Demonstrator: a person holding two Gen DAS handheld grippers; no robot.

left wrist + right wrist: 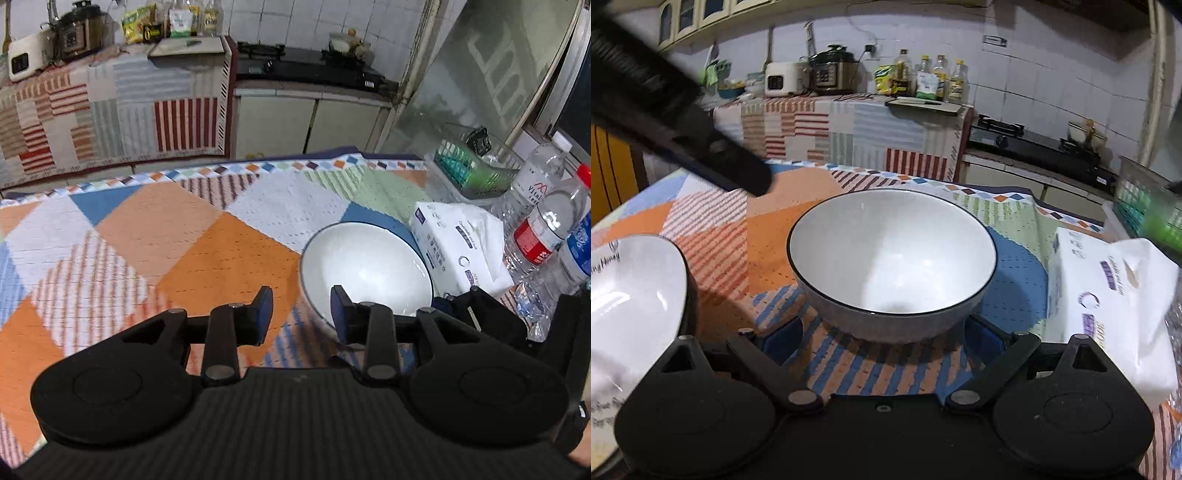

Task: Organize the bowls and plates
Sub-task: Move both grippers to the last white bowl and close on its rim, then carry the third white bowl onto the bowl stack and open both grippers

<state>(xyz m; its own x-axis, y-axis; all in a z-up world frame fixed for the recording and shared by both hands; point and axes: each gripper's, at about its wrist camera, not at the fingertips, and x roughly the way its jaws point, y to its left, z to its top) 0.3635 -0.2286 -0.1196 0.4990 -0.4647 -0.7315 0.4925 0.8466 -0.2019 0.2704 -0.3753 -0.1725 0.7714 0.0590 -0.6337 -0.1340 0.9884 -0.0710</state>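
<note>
The white ceramic bowl with a thin dark rim (892, 258) sits toward the table's right edge, just beside the white tissue pack (1108, 295). Right gripper (886, 341) is spread wide around its base, gripping nothing. Left gripper (301, 314) hangs half-open and empty, with plenty of bare patchwork tablecloth (166, 240) on its left for moving
</note>
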